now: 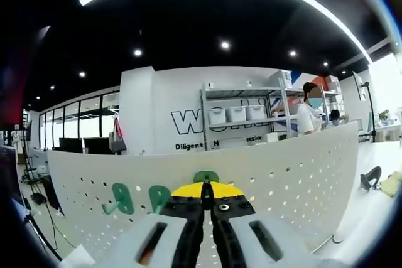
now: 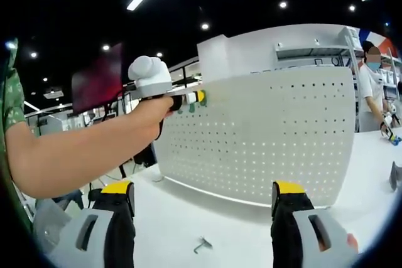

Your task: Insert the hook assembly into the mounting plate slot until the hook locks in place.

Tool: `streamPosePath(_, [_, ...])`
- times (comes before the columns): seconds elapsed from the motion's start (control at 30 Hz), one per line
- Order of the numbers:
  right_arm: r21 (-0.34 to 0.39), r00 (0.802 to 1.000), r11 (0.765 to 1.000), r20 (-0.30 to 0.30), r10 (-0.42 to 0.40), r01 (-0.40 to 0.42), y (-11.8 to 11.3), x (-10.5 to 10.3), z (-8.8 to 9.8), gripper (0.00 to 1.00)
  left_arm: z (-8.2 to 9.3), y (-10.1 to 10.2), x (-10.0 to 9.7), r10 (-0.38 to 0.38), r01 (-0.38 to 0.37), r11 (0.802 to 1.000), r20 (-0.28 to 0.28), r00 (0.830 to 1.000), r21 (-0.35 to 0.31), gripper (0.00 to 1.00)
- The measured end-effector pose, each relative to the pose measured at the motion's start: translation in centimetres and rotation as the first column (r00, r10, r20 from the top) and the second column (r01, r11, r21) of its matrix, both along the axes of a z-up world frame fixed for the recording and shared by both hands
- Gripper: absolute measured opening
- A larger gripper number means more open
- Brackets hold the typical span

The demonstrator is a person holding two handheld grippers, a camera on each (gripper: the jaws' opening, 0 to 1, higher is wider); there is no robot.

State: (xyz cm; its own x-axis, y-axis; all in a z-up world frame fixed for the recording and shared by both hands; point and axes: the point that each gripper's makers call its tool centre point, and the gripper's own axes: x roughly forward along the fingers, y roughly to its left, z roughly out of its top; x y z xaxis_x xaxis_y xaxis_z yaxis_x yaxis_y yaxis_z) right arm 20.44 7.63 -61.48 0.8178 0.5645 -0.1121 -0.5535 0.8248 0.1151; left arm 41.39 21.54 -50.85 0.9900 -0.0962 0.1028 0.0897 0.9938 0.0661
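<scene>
The mounting plate is a white pegboard [image 1: 295, 167] [image 2: 264, 142] standing upright on a white table [image 2: 182, 218]. My left gripper [image 1: 206, 187] is shut on a green hook [image 1: 206, 176], which it holds against the board near its upper edge. Two more green hooks [image 1: 122, 198] [image 1: 157, 198] hang on the board to the left. In the right gripper view a person's arm holds the left gripper [image 2: 188, 100] at the board's top left corner, with the green hook [image 2: 202, 97] at its tip. My right gripper [image 2: 204, 192] stands wide open over the table, with nothing between its fingers.
A small metal hook [image 2: 202, 244] lies on the table in front of the board. Behind the board stand a shelf with white bins [image 1: 239, 114] and a person in white [image 1: 308, 114] [image 2: 370, 86]. A dark object [image 1: 370, 177] lies on the table to the right.
</scene>
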Motion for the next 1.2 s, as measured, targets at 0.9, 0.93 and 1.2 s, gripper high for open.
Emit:
streamPosePath(0.9, [-0.007,1.000,1.000,-0.001,0.000,0.000,-0.14,-0.20,-0.01,0.91,-0.83,0.08,0.29,-0.002,0.002,1.000,-0.012,1.000,-0.002,0.02])
streamPosePath(0.93, [-0.008,1.000,1.000,0.000,-0.001,0.001,-0.17,-0.21,0.02,0.91,-0.90,0.12,0.32,-0.001,0.001,1.000,-0.014,1.000,-0.002,0.02])
streamPosePath(1.2, [-0.011,1.000,1.000,-0.007,-0.007,0.006,-0.36,-0.21,-0.20,0.91,-0.93,-0.03,0.35,-0.004,0.003,1.000,-0.011,1.000,-0.005,0.02])
